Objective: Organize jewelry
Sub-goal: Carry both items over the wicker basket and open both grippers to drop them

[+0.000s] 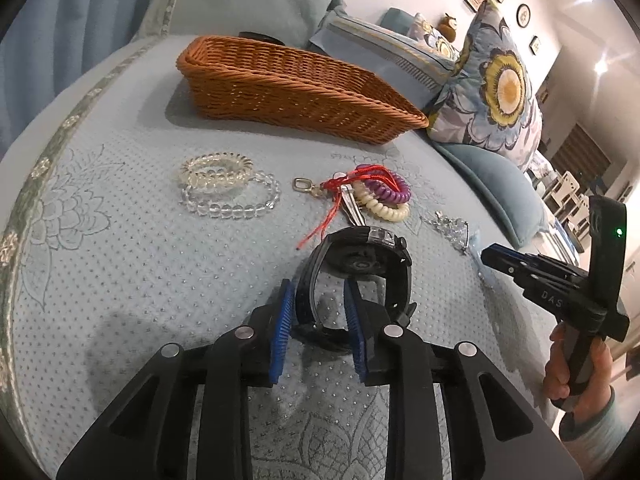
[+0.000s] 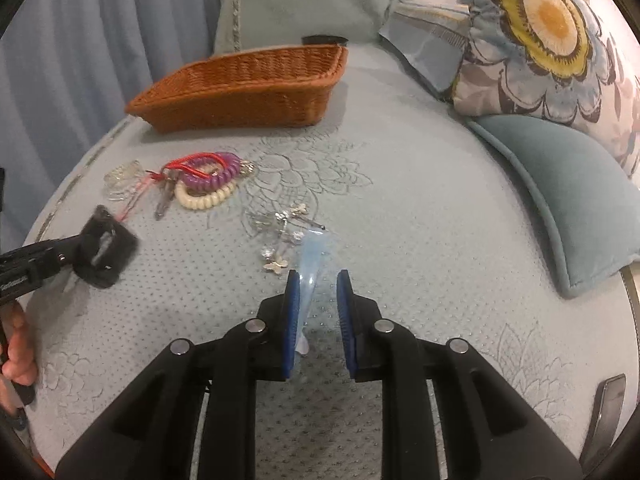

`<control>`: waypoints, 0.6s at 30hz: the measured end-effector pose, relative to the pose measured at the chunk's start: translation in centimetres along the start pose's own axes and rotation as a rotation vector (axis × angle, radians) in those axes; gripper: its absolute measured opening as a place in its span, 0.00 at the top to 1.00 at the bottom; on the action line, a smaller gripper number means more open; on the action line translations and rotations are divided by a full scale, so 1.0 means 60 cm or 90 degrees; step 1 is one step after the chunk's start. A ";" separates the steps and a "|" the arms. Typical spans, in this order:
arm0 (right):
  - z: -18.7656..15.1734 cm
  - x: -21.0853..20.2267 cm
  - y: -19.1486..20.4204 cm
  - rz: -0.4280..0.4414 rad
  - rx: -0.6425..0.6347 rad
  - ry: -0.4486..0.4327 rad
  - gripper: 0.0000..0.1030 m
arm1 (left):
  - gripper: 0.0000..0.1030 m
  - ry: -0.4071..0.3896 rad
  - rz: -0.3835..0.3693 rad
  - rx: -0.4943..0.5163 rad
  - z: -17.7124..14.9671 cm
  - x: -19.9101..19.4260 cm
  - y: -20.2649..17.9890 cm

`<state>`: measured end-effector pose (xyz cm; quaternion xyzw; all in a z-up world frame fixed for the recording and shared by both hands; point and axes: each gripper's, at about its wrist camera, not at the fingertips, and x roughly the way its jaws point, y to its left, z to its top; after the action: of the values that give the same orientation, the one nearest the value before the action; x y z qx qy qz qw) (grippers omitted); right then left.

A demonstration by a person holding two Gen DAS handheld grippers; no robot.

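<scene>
The left tool (image 1: 318, 288) points down at a black watch (image 1: 360, 260) lying on the blue quilted bed cover (image 1: 140, 260). Its blue pads stand apart, with one side of the watch strap between them. The strap sits against one pad, and bare cover shows between it and the other pad, so the strap is not clamped.

The right tool (image 2: 318, 280) is likewise parted. A pale blue see-through piece (image 2: 314, 256) runs between its pads, close against one and clear of the other. A hand (image 1: 576, 364) in a pale sleeve holds this tool's grip.

Just beyond the blue piece lies a small heap of silver butterfly pieces (image 2: 284, 232). Further in are a purple coil band (image 2: 212, 170) and a cream coil band (image 2: 204, 198), touching each other, with a red cord (image 2: 180, 166) and a metal clasp among them. Nearer the bed's piped edge, by the curtain, clear bead bracelets (image 1: 228, 188) lie stacked together.

A brown wicker basket (image 1: 288, 92) stands toward the head of the bed, well apart from the jewellery. What is inside it cannot be seen. A flowered pillow (image 1: 500, 88) and a plain teal cushion (image 2: 560, 192) lean along the far side.
</scene>
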<state>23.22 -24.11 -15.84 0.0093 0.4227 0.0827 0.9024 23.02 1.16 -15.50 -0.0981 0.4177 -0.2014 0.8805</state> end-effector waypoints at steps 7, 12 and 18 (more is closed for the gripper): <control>0.016 0.035 0.015 -0.042 -0.007 0.010 0.67 | 0.73 0.001 0.017 0.013 0.000 0.006 -0.009; 0.014 0.027 0.017 -0.023 -0.014 0.002 0.91 | 0.79 0.005 0.059 0.042 0.000 0.012 -0.024; 0.037 -0.033 0.025 -0.005 -0.034 -0.055 0.91 | 0.93 -0.021 0.044 0.022 0.007 -0.011 -0.017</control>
<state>23.46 -22.83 -12.80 -0.0130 0.3814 0.0899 0.9200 22.73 0.52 -14.43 -0.0715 0.4029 -0.1763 0.8953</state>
